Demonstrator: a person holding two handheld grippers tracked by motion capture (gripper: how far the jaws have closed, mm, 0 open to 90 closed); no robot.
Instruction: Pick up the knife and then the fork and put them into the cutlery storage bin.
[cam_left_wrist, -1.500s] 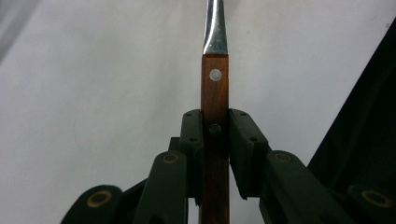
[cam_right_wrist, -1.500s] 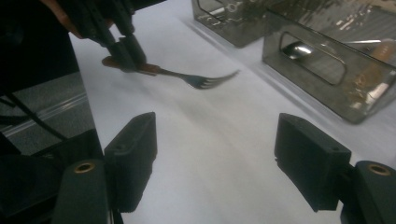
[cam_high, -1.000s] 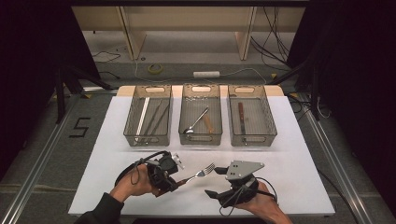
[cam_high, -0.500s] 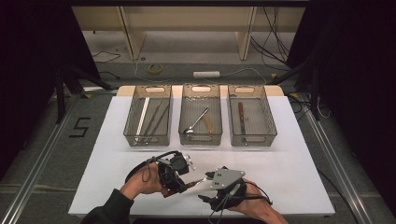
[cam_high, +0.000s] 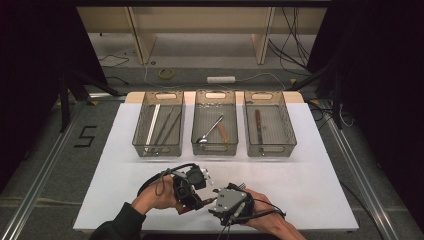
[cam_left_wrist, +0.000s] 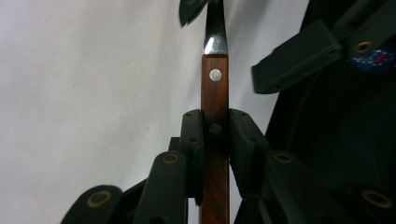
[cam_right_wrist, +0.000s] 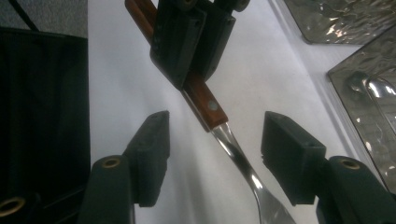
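While the fork is hanging just above the white table, the left gripper is clamping its wooden handle; the right gripper has its fingers closing around the steel neck, not yet touching it.

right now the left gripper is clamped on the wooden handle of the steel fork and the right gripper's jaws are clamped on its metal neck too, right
Not quite. The left gripper is clamped on the wooden-handled steel fork, but the right gripper is not: its jaws have been closing yet stand apart on either side of the metal neck, not touching it, as the right gripper view shows.
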